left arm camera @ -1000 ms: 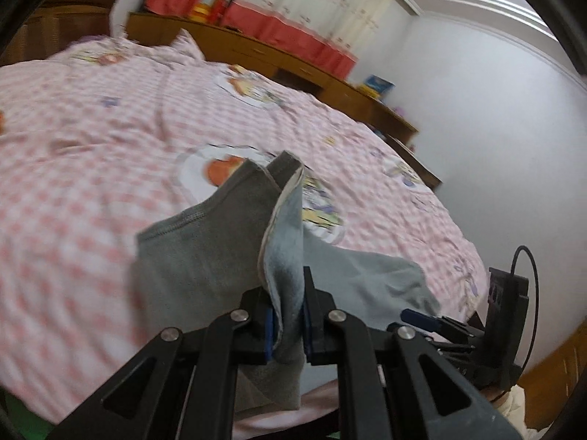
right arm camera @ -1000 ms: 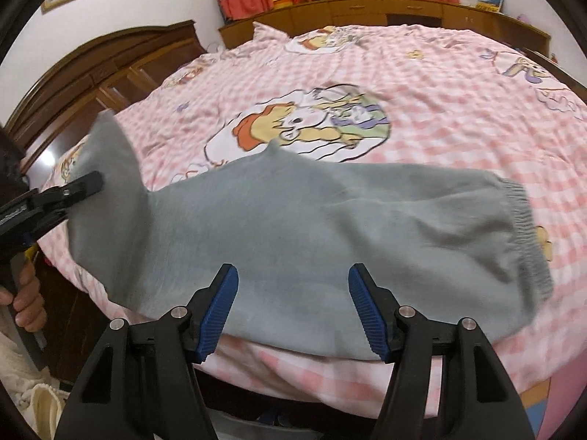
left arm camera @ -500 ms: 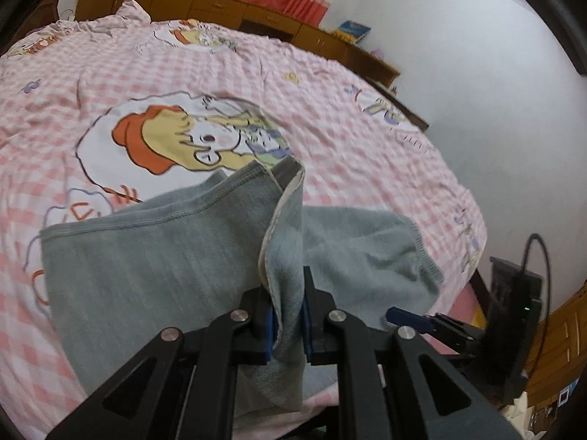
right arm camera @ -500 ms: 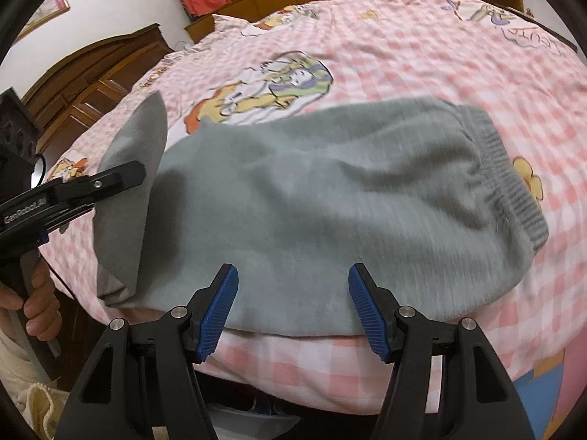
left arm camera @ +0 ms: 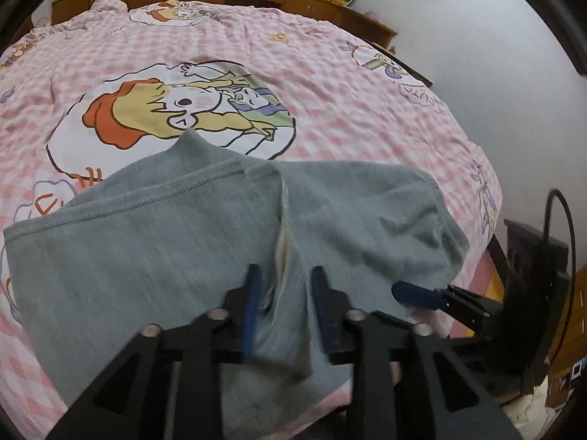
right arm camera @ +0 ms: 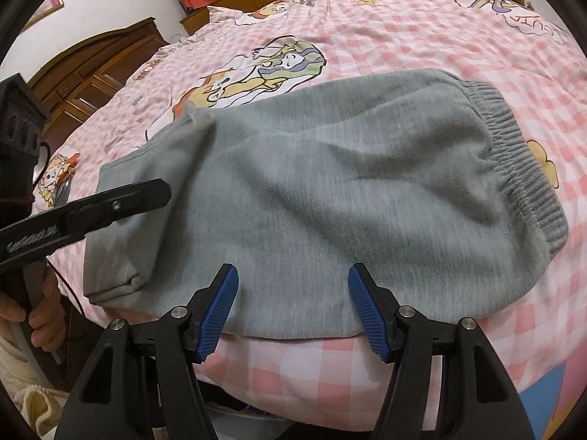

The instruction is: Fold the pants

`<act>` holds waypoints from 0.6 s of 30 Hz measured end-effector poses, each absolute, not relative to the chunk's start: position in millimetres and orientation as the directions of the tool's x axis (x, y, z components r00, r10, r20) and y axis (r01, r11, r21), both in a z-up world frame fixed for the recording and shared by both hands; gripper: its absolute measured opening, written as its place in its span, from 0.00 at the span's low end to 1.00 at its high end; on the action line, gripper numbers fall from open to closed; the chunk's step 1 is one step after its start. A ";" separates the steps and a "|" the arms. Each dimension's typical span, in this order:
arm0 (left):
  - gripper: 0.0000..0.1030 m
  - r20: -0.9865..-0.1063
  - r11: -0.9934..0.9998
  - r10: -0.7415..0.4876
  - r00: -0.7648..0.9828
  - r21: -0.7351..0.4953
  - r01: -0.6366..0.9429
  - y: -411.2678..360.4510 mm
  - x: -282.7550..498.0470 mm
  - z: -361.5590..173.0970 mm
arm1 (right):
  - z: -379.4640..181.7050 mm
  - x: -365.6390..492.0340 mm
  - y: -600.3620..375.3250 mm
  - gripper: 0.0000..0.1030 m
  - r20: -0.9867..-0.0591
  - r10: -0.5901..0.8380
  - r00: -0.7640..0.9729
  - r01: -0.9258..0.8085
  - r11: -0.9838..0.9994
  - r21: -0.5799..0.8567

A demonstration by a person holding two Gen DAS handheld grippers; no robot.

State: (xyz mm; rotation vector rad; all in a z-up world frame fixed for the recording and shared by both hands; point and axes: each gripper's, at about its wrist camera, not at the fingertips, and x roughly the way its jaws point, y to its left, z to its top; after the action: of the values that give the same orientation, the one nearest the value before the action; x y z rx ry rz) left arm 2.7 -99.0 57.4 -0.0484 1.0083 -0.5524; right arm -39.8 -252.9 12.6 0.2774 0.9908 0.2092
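Between the left gripper (left arm camera: 284, 297) jaws, which are opening now, a pinched ridge of the grey pants (left arm camera: 154, 242) stands loose, its pale inner edge showing; the blue pads look clear of the cloth on both sides. Right gripper (right arm camera: 291, 308) jaws stand wide apart with nothing between them, hovering just over the near hem of the pants.

Pants lie at the near edge of the pink checked bedspread (right arm camera: 458, 25), folded, elastic waistband (right arm camera: 513, 168) at the right end in the right wrist view, doubled-over leg end at the left, under the left gripper's finger. Far edge of the pants touches the big cartoon print (left arm camera: 176, 110).

Judgement on the step: releasing the laid-over fold. To do it well, let the jaws part fully before drawing back, so the ridge drops flat rather than dragging. Withdraw toward the near bed edge, low. The right gripper could then press or smooth the middle. Risk: the ridge stays humped and the fold sits crooked.
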 end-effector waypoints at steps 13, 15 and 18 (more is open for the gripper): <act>0.56 -0.760 0.910 -0.391 0.519 -0.237 0.340 -53.4 -22.6 80.6 | 33.2 -33.3 -237.7 0.63 -0.787 0.292 0.543 -0.072 0.950 0.303; 0.56 -0.765 0.924 -0.368 0.529 -0.236 0.302 -38.7 -21.9 77.4 | 39.7 -30.7 -231.4 0.63 -0.780 0.292 0.554 -0.079 0.951 0.300; 0.56 -0.778 0.944 -0.325 0.538 -0.238 0.227 -14.5 -20.6 68.3 | 47.7 -24.4 -220.1 0.63 -0.767 0.323 0.555 -0.103 0.941 0.322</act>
State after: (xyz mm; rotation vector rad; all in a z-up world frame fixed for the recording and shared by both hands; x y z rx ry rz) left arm -20.6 -14.5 68.3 -0.1130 0.9482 -0.3296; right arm -24.4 -220.1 47.7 0.2516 0.9519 0.2550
